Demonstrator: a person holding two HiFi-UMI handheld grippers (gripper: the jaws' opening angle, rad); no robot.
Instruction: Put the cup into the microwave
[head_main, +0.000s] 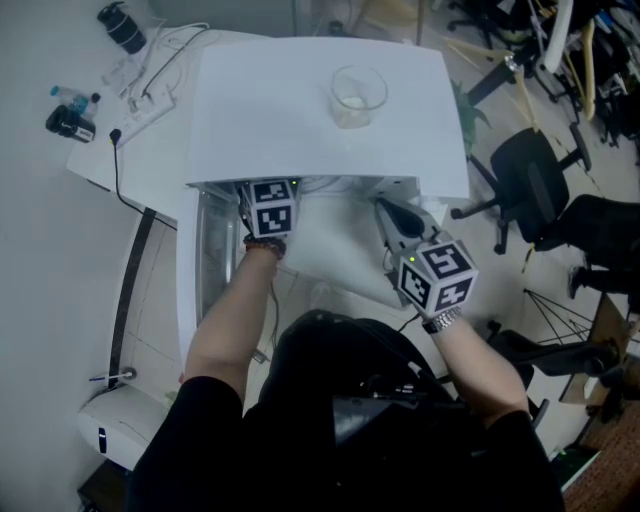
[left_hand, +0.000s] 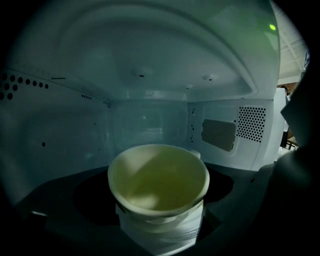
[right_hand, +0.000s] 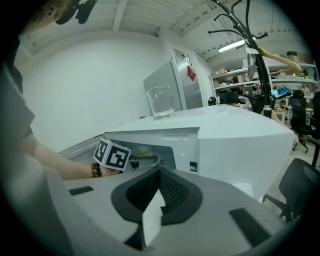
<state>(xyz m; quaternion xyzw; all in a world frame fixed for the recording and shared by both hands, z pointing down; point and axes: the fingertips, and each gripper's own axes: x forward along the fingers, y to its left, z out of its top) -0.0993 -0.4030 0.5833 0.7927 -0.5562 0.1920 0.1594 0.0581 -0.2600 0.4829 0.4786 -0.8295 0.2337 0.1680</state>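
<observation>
So, the cup (left_hand: 159, 180) is already inside the microwave (head_main: 300, 120). It's seen over the dark round tray (left_hand: 90, 200) in the middle of the cavity floor, with the perforated vent (left_hand: 251, 123) on the right wall behind it. The cup is cream-coloured, held upright, and looks empty. It's clamped low down by the left gripper (head_main: 271, 215), with the jaws closed in against its sides and the rim left free. Whether the base is actually touching the tray can't be told from here.

From the head view, only the marker cube and the wrist of that gripper can be made out, since the rest is tucked in under the front edge of the microwave's top. The door (head_main: 190, 290) is swung open at the left side.

The right gripper (head_main: 392, 218) is held outside, just off the front right corner of the microwave. Its jaws are pressed fully together and nothing is caught between them.

A clear glass beaker (head_main: 358, 95) is parked on top of the microwave, near the back right of the lid. The microwave is set on a white desk (head_main: 150, 170). A small bottle (head_main: 72, 98) and some cables are scattered at the desk's left edge. A black office chair (head_main: 530, 180) is seen off to the right of the desk.
</observation>
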